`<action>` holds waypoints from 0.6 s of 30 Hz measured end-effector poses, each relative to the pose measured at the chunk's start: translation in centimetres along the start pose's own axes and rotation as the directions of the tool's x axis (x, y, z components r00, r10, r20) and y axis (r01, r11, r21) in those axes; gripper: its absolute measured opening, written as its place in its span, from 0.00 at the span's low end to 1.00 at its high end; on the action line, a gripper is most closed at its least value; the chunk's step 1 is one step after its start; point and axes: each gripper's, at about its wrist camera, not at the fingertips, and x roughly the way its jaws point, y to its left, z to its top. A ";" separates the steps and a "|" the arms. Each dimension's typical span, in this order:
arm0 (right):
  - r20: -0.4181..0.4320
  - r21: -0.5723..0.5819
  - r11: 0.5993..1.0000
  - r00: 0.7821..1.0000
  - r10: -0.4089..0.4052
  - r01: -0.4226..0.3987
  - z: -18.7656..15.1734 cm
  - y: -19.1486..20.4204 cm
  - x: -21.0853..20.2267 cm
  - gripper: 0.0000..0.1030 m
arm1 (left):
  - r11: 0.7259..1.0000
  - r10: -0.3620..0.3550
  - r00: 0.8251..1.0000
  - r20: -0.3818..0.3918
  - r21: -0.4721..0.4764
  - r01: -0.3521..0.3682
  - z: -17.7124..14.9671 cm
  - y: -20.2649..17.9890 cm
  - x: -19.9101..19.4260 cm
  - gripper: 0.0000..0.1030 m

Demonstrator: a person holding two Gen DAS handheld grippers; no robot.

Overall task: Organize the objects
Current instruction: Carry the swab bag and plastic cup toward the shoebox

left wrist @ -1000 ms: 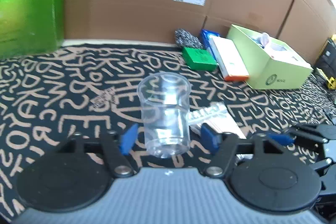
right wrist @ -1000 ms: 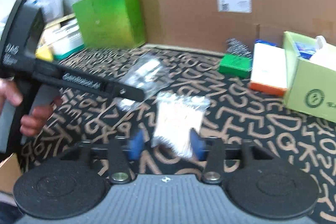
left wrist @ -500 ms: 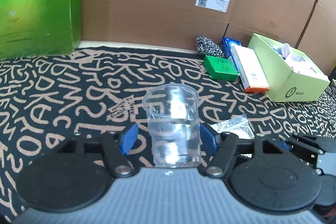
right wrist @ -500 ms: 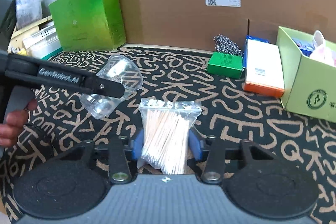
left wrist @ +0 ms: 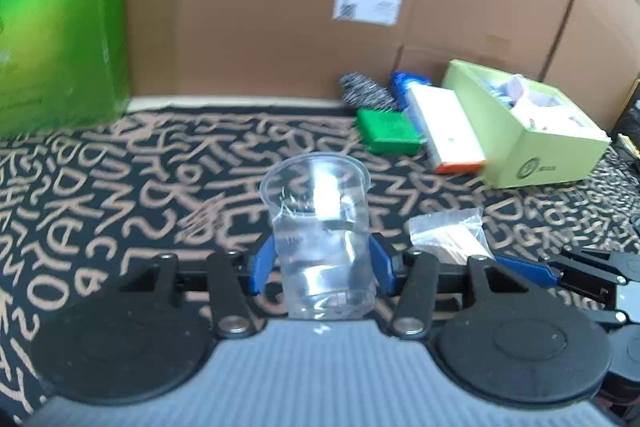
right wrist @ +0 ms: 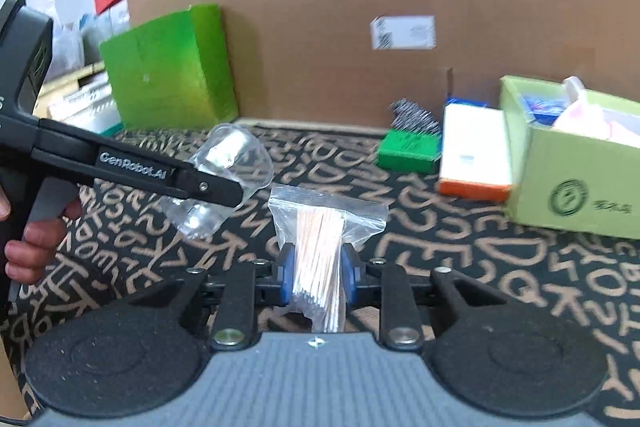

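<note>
Both grasps are being made: the left gripper (left wrist: 322, 265) is closing on the clear cup (left wrist: 320, 227), the right gripper (right wrist: 318, 273) on the swab bag (right wrist: 320, 227). Next, probably carry these 2 to the light-green box (right wrist: 576, 187), gently.

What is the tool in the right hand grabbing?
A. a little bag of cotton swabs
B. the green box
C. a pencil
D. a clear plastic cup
A. In the right wrist view the bag of cotton swabs sits between the closing blue pads of the right tool; the clear plastic cup is in the left tool.
</note>
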 end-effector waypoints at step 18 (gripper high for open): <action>0.274 0.155 0.932 0.892 -0.359 0.327 4.6 -13.4 -7.9 0.26 | 0.948 -0.274 0.950 0.152 0.210 0.240 8.9 -17.4 0.3 0.49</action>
